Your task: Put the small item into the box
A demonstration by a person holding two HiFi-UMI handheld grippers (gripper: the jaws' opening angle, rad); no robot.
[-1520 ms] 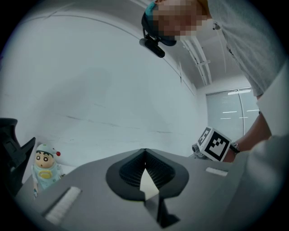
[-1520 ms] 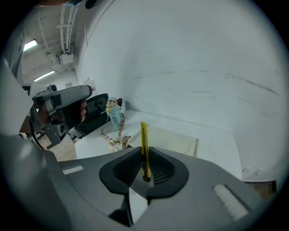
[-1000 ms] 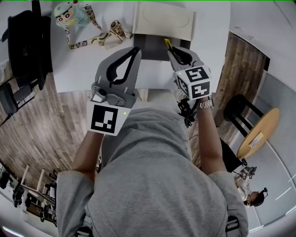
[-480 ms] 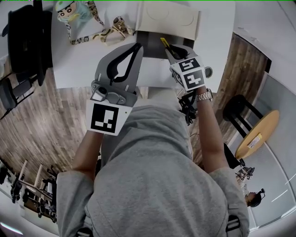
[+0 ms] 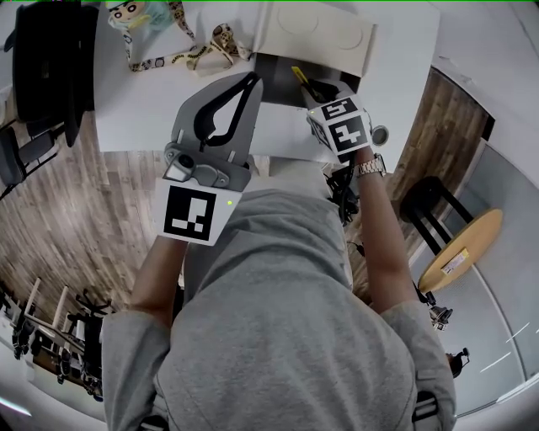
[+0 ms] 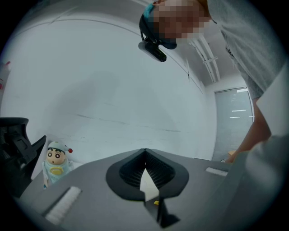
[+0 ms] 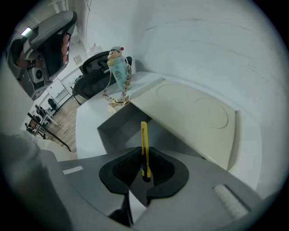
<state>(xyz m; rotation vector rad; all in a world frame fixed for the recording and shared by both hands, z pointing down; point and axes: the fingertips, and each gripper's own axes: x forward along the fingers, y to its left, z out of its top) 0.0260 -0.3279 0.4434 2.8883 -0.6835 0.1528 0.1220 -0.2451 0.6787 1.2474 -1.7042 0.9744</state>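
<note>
A slim yellow utility knife (image 7: pixel 144 140) stands upright between the jaws of my right gripper (image 7: pixel 144 159), which is shut on its lower end. In the head view the knife (image 5: pixel 298 77) and right gripper (image 5: pixel 315 90) hang over the near edge of the open grey box (image 5: pixel 276 67). The box's cream lid (image 5: pixel 324 29) is folded back behind it. In the right gripper view the box's hollow (image 7: pixel 118 128) lies just beyond the knife tip. My left gripper (image 5: pixel 250 81) hovers left of the box, shut and holding nothing, and its tips (image 6: pixel 144 151) meet.
The box sits on a white table (image 5: pixel 135 105). At the back left are a toy figure (image 5: pixel 133 12) and a patterned lanyard (image 5: pixel 206 46). A black chair (image 5: pixel 42 59) stands at the left, a black stool (image 5: pixel 431 200) and a round wooden table (image 5: pixel 459 248) at the right.
My right gripper has moved forward with the knife, from the box's near right corner to over its opening. The left gripper has barely shifted.
</note>
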